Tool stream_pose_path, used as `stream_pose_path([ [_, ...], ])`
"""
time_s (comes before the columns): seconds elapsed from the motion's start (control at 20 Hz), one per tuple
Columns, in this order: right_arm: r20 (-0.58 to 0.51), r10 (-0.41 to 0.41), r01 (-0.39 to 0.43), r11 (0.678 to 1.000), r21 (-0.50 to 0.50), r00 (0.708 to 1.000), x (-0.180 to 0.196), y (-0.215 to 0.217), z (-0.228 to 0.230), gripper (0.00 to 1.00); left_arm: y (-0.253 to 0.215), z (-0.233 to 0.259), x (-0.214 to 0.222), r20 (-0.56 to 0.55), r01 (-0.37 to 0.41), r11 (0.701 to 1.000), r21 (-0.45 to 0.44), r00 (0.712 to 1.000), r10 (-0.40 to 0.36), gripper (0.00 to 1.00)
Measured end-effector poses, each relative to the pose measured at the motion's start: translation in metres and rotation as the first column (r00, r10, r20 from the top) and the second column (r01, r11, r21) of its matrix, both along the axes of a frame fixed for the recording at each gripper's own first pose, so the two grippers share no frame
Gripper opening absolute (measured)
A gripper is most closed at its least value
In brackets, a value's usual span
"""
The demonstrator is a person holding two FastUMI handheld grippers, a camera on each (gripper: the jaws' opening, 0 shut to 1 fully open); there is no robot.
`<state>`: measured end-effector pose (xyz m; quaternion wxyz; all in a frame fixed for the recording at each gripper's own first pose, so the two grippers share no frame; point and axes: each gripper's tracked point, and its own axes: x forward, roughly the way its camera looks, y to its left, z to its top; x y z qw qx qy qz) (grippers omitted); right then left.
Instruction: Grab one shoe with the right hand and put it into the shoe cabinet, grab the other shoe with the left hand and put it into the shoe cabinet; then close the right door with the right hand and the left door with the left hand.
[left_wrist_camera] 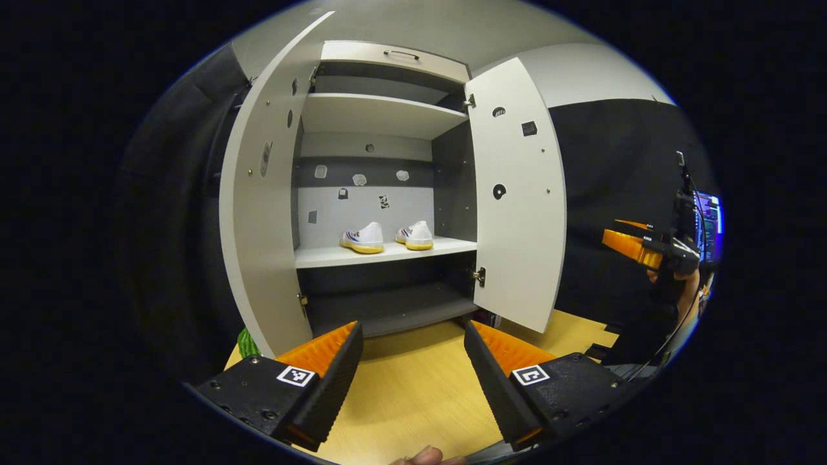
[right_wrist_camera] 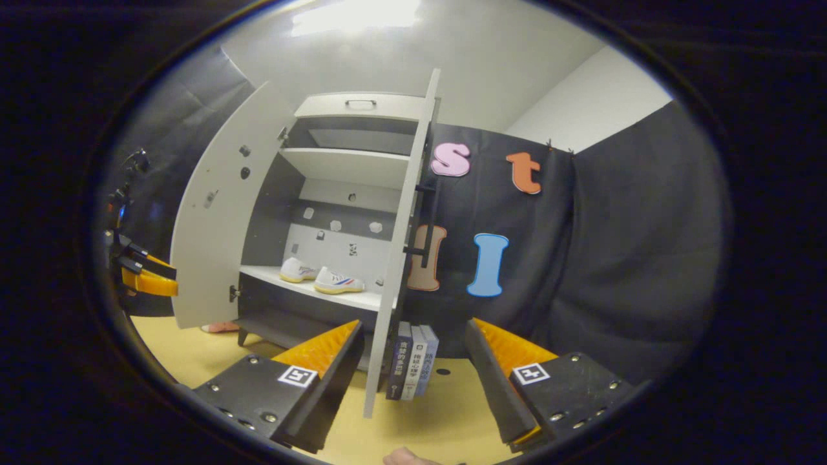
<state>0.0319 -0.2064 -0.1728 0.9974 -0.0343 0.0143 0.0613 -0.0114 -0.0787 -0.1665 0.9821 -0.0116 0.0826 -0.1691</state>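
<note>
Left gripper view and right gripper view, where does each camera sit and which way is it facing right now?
Left gripper view: rides the left gripper, facing squarely into the open white shoe cabinet; own open fingers below, a fingertip at the bottom edge, the right gripper at right.
Right gripper view: rides the right gripper, right of the cabinet, facing the right door's edge and upright books; own open fingers below, the left gripper at left.
Shared: the cabinet, both open doors, two white yellow-soled shoes on the middle shelf, the pale wooden floor.
</note>
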Motion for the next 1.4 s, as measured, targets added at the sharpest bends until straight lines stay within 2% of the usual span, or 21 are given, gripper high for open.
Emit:
stream_pose_path([
  [0.15,-0.019,0.073,-0.073,0.997,-0.008,0.997,0.018,-0.044,0.017,0.94,0.005,0.01,-0.004,0.033,-0.004,1.0,-0.019,0.999,0.005,0.95],
  [0.35,-0.034,0.117,-0.114,0.989,0.096,0.992,0.052,-0.094,0.042,0.93,-0.005,0.011,-0.008,0.033,0.037,0.999,-0.023,0.999,-0.037,0.95],
  [0.45,-0.043,0.084,-0.077,0.987,0.138,0.996,0.074,-0.117,0.052,0.95,-0.008,0.008,-0.007,0.019,0.053,0.998,-0.028,0.998,-0.052,0.95],
  [0.6,-0.096,0.014,-0.003,0.994,0.11,0.995,0.099,-0.138,0.049,0.95,-0.003,0.008,-0.002,0.011,0.047,0.998,-0.03,0.999,-0.047,0.95],
  [0.7,-0.112,-0.005,0.016,0.995,0.101,0.994,0.113,-0.134,0.049,0.93,-0.001,0.005,0.001,0.001,0.042,0.998,-0.037,0.999,-0.042,0.95],
  [0.75,-0.114,-0.009,0.021,0.995,0.1,0.993,0.119,-0.128,0.049,0.96,0.0,0.003,0.001,-0.004,0.041,0.998,-0.037,0.999,-0.041,0.95],
  [0.9,-0.103,0.006,0.002,0.997,0.081,0.995,0.133,-0.1,0.051,0.95,0.007,0.005,0.001,0.006,0.037,0.999,-0.033,0.999,-0.037,0.95],
  [1.1,-0.098,0.079,-0.074,0.996,0.057,0.992,0.146,-0.041,0.057,0.94,0.026,0.018,-0.004,0.06,0.004,0.999,-0.034,0.998,-0.002,0.95],
  [1.2,-0.122,0.062,-0.059,0.998,0.032,0.991,0.148,-0.035,0.057,0.93,0.03,0.018,-0.006,0.069,0.004,0.999,-0.034,0.998,-0.001,0.95],
  [1.3,-0.159,0.048,-0.031,0.994,0.109,0.986,0.15,-0.031,0.058,0.93,0.032,0.013,-0.009,0.062,0.012,0.999,-0.035,0.998,-0.009,0.95],
  [1.4,-0.166,0.05,-0.027,0.991,0.134,0.985,0.148,-0.024,0.058,0.93,0.035,0.012,-0.008,0.055,0.014,0.999,-0.041,0.998,-0.012,0.95],
])
